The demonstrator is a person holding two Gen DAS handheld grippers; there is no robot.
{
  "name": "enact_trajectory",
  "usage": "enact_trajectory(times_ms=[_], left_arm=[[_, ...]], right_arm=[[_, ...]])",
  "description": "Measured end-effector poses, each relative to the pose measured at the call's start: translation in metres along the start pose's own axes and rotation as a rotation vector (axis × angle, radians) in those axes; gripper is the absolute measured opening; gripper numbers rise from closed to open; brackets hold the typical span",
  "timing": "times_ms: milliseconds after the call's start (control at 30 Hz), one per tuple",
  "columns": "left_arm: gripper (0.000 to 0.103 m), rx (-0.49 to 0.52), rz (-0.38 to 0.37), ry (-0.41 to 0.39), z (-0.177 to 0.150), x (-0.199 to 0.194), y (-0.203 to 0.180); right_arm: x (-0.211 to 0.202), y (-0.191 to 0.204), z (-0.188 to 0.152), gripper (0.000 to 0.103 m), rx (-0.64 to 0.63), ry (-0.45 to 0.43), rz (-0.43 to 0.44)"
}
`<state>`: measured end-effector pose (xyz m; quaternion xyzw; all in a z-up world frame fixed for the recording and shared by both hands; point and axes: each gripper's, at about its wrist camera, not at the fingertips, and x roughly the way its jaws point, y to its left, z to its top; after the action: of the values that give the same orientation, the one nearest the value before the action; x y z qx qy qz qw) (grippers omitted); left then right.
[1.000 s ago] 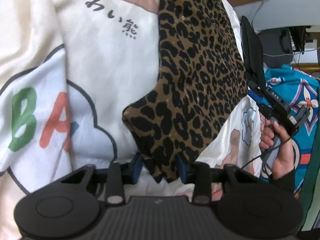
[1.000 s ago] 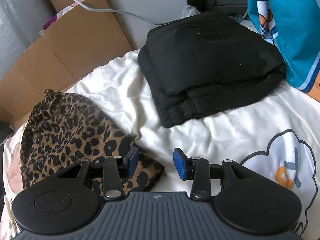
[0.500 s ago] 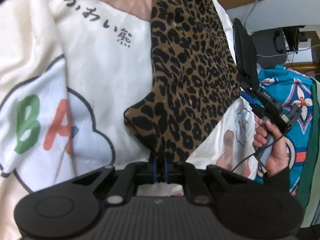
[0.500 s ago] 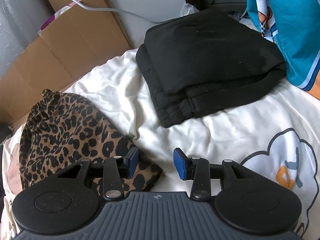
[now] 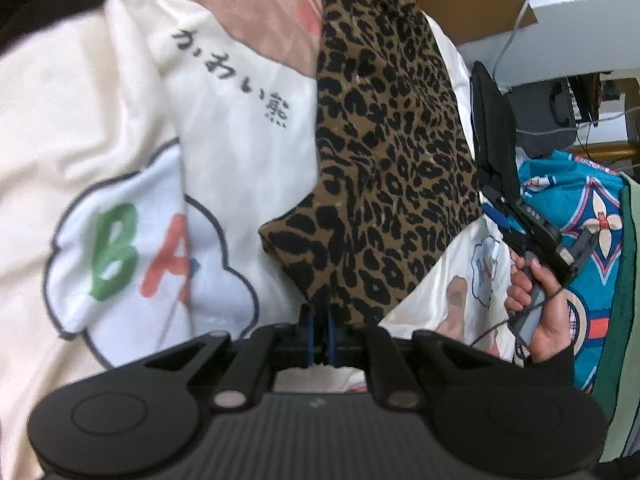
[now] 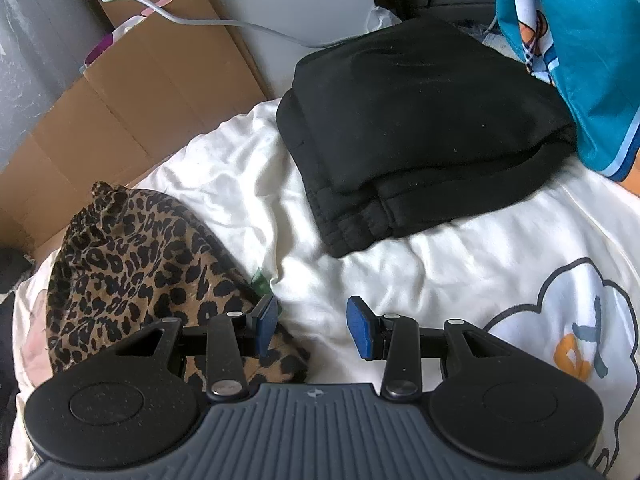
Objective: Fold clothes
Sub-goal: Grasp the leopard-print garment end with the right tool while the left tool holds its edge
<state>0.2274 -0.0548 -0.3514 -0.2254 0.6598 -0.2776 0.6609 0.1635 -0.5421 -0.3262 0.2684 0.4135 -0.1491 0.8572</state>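
Note:
A leopard-print garment [image 5: 392, 152] lies lengthwise on the white printed bedsheet [image 5: 120, 120]. My left gripper [image 5: 319, 322] is shut on its near corner, which is lifted a little. In the right wrist view the same leopard-print garment [image 6: 132, 276] lies at the left, its near edge passing under my left pad. My right gripper [image 6: 314, 326] is open just above the sheet with nothing between its pads. A hand [image 5: 538, 312] holds that right gripper at the right of the left wrist view.
A folded black garment [image 6: 416, 128] sits on the bedsheet [image 6: 440, 272] ahead of my right gripper. Teal patterned fabric [image 6: 572, 56] hangs at the far right. Flattened cardboard [image 6: 132, 112] and a grey cable [image 6: 224, 24] stand behind the bed.
My left gripper went from open around the leopard corner to shut on it and has drawn it up slightly. My right gripper stayed open and barely shifted.

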Motion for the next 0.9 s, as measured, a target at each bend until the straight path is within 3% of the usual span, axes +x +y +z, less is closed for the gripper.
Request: enact_trajectory(times_ms=[200, 400, 700, 767, 833, 900], left_arm=[[0.006, -0.004, 0.010, -0.036, 0.000, -0.018, 0.006], [0.006, -0.005, 0.019, -0.068, 0.003, -0.036, 0.013], [0.006, 0.003, 0.013, -0.056, -0.001, -0.032, 0.011], [0.006, 0.005, 0.012, -0.058, -0.001, -0.031, 0.011], [0.006, 0.012, 0.014, -0.064, -0.001, -0.032, 0.010], [0.006, 0.002, 0.019, -0.079, -0.002, -0.031, 0.009]], right_arm=[[-0.003, 0.009, -0.006, 0.046, -0.040, 0.047, 0.119], [0.008, 0.017, -0.010, 0.046, -0.080, 0.088, 0.125], [0.024, 0.028, -0.016, 0.046, -0.140, 0.150, 0.132], [0.027, 0.030, -0.018, 0.040, -0.153, 0.164, 0.134], [0.028, 0.030, -0.019, 0.016, -0.165, 0.173, 0.129], [0.026, 0.030, -0.019, 0.009, -0.163, 0.171, 0.134]])
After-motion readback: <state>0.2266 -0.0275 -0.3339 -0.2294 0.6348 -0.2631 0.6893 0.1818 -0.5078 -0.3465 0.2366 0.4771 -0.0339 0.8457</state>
